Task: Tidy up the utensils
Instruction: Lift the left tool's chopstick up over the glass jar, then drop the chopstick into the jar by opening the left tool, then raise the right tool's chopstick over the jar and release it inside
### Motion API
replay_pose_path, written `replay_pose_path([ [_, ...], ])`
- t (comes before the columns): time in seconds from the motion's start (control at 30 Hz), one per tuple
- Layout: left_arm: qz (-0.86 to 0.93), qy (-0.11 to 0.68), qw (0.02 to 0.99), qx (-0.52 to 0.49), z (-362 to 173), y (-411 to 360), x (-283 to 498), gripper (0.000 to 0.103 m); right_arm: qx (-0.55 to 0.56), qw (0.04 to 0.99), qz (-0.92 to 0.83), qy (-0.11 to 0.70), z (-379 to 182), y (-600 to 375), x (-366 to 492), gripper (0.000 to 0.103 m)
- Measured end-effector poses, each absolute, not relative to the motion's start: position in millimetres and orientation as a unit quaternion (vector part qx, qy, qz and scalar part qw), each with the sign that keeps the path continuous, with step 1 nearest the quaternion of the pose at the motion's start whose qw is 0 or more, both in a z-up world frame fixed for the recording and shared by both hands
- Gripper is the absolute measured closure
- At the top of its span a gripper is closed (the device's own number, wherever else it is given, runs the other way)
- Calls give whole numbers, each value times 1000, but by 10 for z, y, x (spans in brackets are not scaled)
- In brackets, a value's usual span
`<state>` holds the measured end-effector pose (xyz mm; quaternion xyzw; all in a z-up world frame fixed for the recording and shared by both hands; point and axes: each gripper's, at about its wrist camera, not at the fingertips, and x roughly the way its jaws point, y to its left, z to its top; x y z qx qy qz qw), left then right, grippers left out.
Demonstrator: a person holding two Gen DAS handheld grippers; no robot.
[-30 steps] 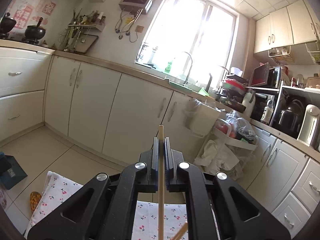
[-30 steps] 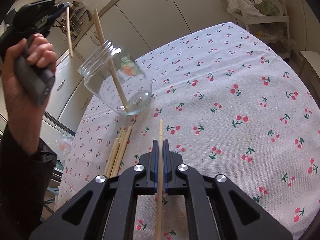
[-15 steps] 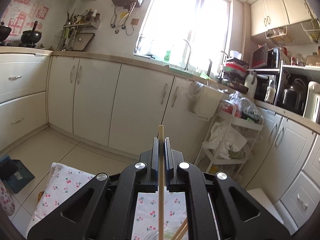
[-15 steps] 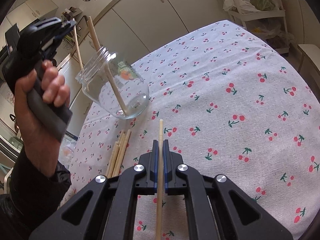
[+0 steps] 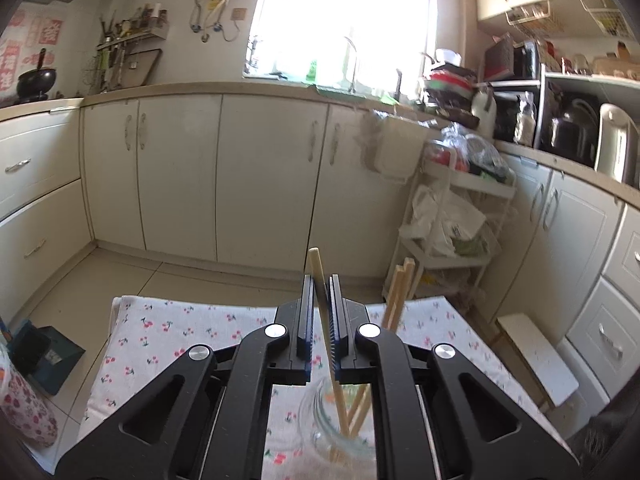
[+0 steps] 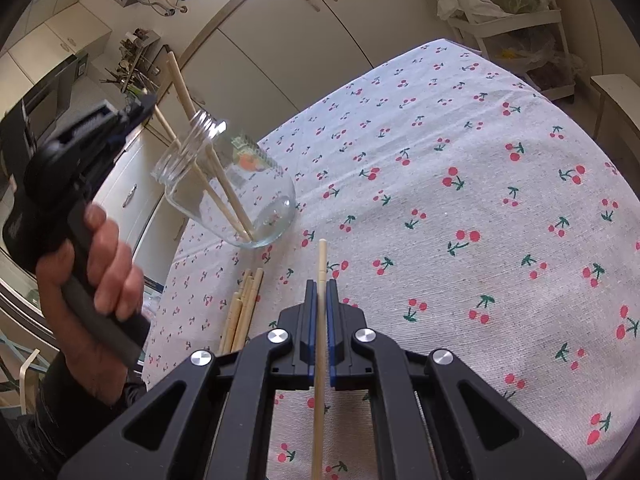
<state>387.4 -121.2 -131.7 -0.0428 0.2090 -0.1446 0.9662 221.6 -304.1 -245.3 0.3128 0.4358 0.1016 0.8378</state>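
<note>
**A:** Covering the whole table is the cherry tablecloth [image 6: 460, 208], right?

**B:** Yes. Next in size is the glass jar [image 6: 260, 204], which stands on the cloth near its left edge in the right wrist view, with its mouth open.

**A:** And the grippers?

**B:** A hand [image 6: 96, 264] holds the left gripper [image 5: 320, 280] right above the jar's mouth. Its jaws are opening, and a tilted chopstick [image 5: 316, 268] stands loosely between them. There is a gap beside it, and its lower end is down inside the jar.

**A:** The other one?

**B:** The right gripper [image 6: 319, 292] hangs over the cloth, on the near side of the jar. Its fingers are clamped tight on a single chopstick [image 6: 321, 264], which runs straight along them with its tip sticking out in front.

**A:** Where are the rest of the utensils?

**B:** A bundle of chopsticks [image 6: 244, 308] lies flat on the cloth between the jar and the right gripper. The leaning chopsticks [image 5: 400, 288] are already in the jar, with their tops rising well past the rim.
</note>
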Motion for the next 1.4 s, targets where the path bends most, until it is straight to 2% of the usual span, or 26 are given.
replay_pose_path([
  [0.1,-150,220,963,-32,-1341,-1179,3787,91,322,837,99,432,-2449,-3074,2202,98],
  [0.2,-147,224,963,-28,-1343,-1116,3693,75,332,834,97,429,-2440,-3088,2198,98],
  [0.27,-141,226,963,-29,-1341,-1038,3617,69,332,840,96,419,-2361,-3089,2188,98],
  [0.5,-109,256,959,-52,-1528,-672,3328,52,325,879,106,332,-1706,-3087,2336,98],
  [0.57,-102,272,955,-65,-1632,-580,3270,44,324,891,110,299,-1490,-3071,2450,98],
  [0.73,-79,304,943,-109,-1895,-348,3224,40,324,913,103,225,-1078,-3002,2817,98],
  [0.97,-72,325,932,-144,-2138,-251,3209,39,335,927,49,159,-921,-2934,3374,98],
  [1.17,-72,324,930,-157,-2158,-211,3232,39,346,926,9,150,-1088,-2933,3675,98],
  [1.4,-76,323,931,-153,-2162,-242,3241,38,308,938,9,159,-1241,-2781,3746,98],
])
